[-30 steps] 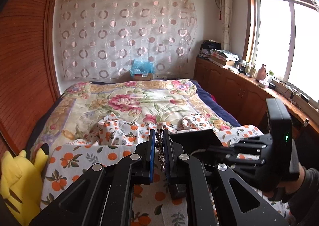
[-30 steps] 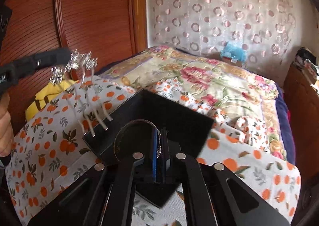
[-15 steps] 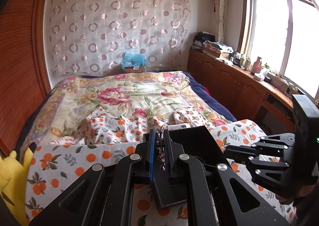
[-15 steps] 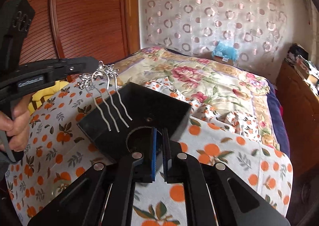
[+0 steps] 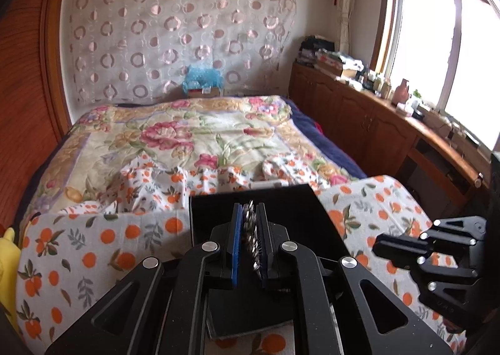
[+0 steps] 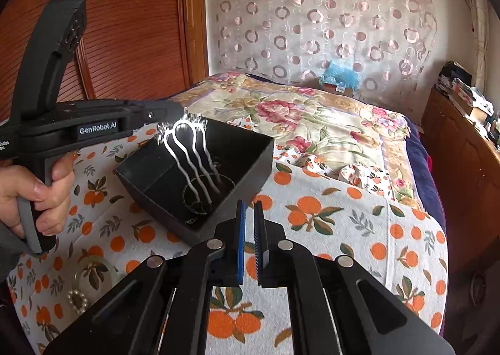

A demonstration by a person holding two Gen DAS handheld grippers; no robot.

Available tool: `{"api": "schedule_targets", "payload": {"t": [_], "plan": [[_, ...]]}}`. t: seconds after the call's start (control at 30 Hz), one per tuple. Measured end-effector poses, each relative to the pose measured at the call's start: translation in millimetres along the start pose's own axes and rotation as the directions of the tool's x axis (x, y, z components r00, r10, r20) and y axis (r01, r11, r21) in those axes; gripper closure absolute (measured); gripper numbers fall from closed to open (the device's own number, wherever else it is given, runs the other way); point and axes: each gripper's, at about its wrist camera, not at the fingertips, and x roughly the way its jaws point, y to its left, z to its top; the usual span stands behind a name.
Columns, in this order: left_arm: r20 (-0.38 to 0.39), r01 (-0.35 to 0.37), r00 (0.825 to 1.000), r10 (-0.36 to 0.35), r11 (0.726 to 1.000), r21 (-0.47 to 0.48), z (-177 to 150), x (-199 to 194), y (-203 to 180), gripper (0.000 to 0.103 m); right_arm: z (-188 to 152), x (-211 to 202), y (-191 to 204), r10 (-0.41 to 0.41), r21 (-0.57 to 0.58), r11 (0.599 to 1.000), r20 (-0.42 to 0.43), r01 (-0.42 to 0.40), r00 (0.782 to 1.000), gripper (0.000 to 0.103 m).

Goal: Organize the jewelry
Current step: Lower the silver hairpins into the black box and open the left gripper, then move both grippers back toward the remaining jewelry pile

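Observation:
My left gripper [image 5: 249, 214] is shut on a silver hair comb [image 5: 250, 230] by its jewelled top. In the right wrist view the left gripper [image 6: 175, 114] holds the comb [image 6: 193, 154] with its prongs hanging down into a black open box [image 6: 250, 173] on the orange-print cloth. A dark bangle [image 6: 200, 198] lies on the box floor. My right gripper [image 6: 249, 208] hangs just off the box's near right corner; its jaws stand a narrow gap apart with nothing between them. The box also shows in the left wrist view [image 5: 281, 208] under my left fingers.
A pale green bangle [image 6: 93, 267] and a pearl piece [image 6: 76, 300] lie on the cloth [image 6: 328, 230] at the near left. A floral quilt [image 5: 187, 136] covers the bed beyond. A yellow plush toy [image 5: 6, 261] sits at the left edge. Wooden cabinets [image 5: 359, 114] run along the right.
My left gripper has carried the comb over the box and lowered its prongs inside. My right gripper has drawn back off the bangle, which now lies in the box.

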Motion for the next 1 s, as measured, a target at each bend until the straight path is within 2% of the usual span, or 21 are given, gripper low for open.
{"api": "schedule_targets", "payload": {"t": [0.33, 0.63, 0.73, 0.9, 1.0], "plan": [[0.010, -0.032, 0.999, 0.032, 0.999, 0.035, -21.3, -39.8, -3.6, 0.090, -25.4, -25.9, 11.8, -0.020, 0.020, 1.000, 0.001, 0.020, 1.000, 0.096], [0.006, -0.032, 0.999, 0.031, 0.998, 0.061, -52.9, -83.3, -4.9, 0.089, -55.0, -50.0, 31.9, -0.039, 0.055, 0.998, -0.004, 0.039, 0.999, 0.096], [0.010, -0.021, 1.000, 0.020, 0.997, 0.073, -68.9, -100.1, -5.1, 0.089, -63.9, -54.8, 38.3, -0.045, 0.064, 0.997, -0.011, 0.046, 0.999, 0.089], [0.002, -0.023, 1.000, 0.023, 0.995, 0.096, -92.0, -119.8, -11.7, 0.089, -75.3, -65.2, 49.9, -0.042, 0.082, 0.996, -0.009, 0.043, 0.999, 0.085], [0.001, -0.017, 1.000, 0.017, 0.995, 0.097, -104.0, -130.5, -13.1, 0.089, -78.9, -71.2, 55.5, -0.038, 0.087, 0.995, -0.004, 0.039, 0.999, 0.074]]}}
